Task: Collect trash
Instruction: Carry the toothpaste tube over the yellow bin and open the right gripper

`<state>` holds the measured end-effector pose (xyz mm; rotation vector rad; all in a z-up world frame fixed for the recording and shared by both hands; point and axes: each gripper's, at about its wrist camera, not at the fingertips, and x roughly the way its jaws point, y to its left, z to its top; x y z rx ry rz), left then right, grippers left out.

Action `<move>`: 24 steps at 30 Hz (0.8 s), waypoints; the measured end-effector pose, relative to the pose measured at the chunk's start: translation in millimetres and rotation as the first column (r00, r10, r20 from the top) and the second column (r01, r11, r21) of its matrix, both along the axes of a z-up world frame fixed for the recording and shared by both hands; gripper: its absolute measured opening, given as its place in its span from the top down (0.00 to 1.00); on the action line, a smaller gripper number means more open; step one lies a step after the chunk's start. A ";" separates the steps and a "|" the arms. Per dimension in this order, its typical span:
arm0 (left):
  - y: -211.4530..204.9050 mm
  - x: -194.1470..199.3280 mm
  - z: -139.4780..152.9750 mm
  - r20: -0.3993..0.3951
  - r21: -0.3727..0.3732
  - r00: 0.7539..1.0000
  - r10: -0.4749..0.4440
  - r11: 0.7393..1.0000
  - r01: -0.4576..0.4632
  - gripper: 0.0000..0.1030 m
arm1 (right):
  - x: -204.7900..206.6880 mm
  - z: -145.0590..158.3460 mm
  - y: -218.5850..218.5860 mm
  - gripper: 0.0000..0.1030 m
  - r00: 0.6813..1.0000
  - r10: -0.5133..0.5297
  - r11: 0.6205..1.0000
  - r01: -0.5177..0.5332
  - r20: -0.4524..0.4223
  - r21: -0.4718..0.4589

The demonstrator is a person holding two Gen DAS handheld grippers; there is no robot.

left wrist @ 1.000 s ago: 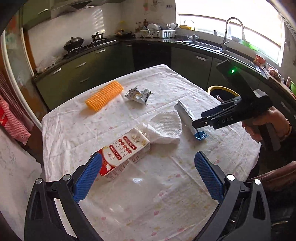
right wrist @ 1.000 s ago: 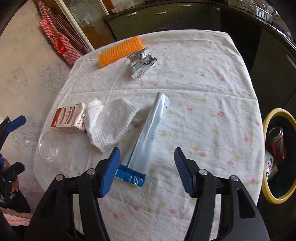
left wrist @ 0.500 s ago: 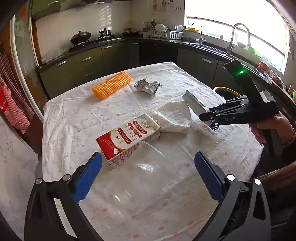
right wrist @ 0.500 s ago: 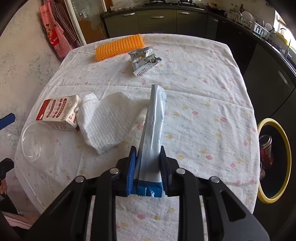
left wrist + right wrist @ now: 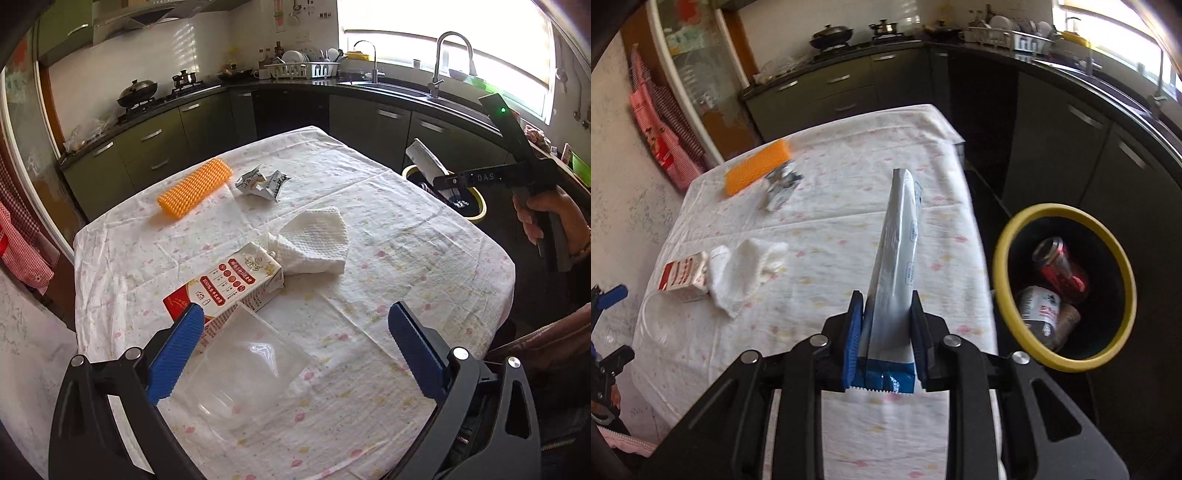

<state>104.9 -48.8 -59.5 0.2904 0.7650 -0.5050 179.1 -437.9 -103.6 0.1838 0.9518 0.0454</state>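
My right gripper [image 5: 886, 328] is shut on a long silver-and-blue wrapper [image 5: 895, 258] and holds it in the air over the table's right edge, beside the yellow-rimmed bin [image 5: 1001, 266]. In the left wrist view the wrapper [image 5: 424, 160] hangs above the bin [image 5: 478, 214]. My left gripper [image 5: 295, 343] is open and empty, low over a clear plastic lid [image 5: 243, 373] and a red-and-white milk carton [image 5: 229, 284]. A white paper towel [image 5: 317, 240], a crumpled silver wrapper [image 5: 262, 181] and an orange ridged roll [image 5: 195, 186] lie on the table.
The table wears a white flowered cloth [image 5: 406, 258]. The bin holds a red can [image 5: 1060, 266], a tin and a cup. Dark kitchen cabinets [image 5: 369, 122] and a sink counter run behind and to the right. A red checked cloth [image 5: 661, 122] hangs at left.
My right gripper closed on the silver-and-blue wrapper, lifted it off the table and carried it right toward the bin. My left gripper pulled back slightly and stays open.
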 end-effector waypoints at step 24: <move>-19.2 7.9 -7.6 -0.021 0.050 0.999 -0.033 0.998 0.034 0.05 | 18.8 -70.1 -162.6 0.60 0.908 -0.406 0.914 0.405 -0.104 -0.031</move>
